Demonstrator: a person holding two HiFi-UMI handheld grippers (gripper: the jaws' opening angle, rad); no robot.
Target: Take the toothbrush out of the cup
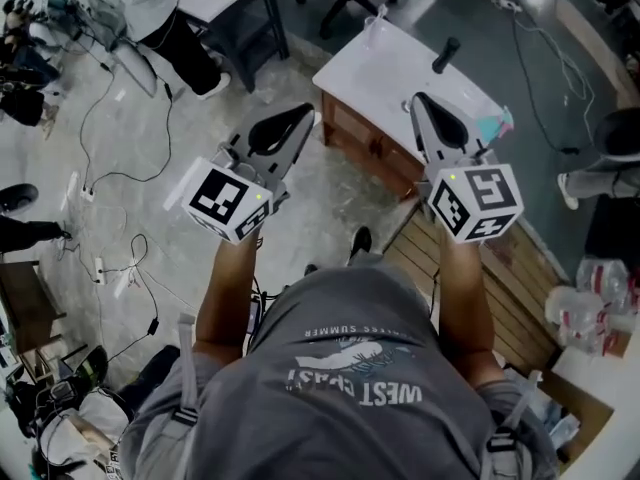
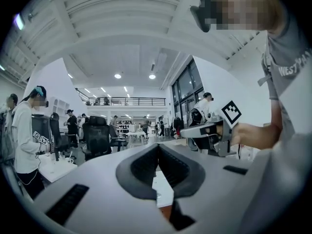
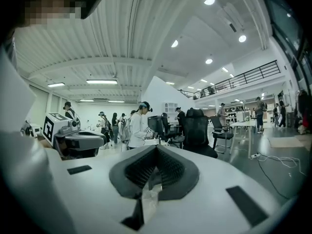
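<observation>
Toothbrush unclear; left gripper [image 1: 305,113] and right gripper [image 1: 418,100] point level, both closed.

we look down on our grey t-shirt [image 1: 350,398] and two bare forearms. the left gripper [image 1: 305,116] points toward one o'clock and the right gripper [image 1: 420,100] toward twelve, both with jaws drawn together. the right one's tip overlaps a white table [image 1: 390,58] at one o'clock, where a dark upright object [image 1: 445,55] stands. cables [image 1: 120,168] trail across the floor at nine o'clock.
</observation>
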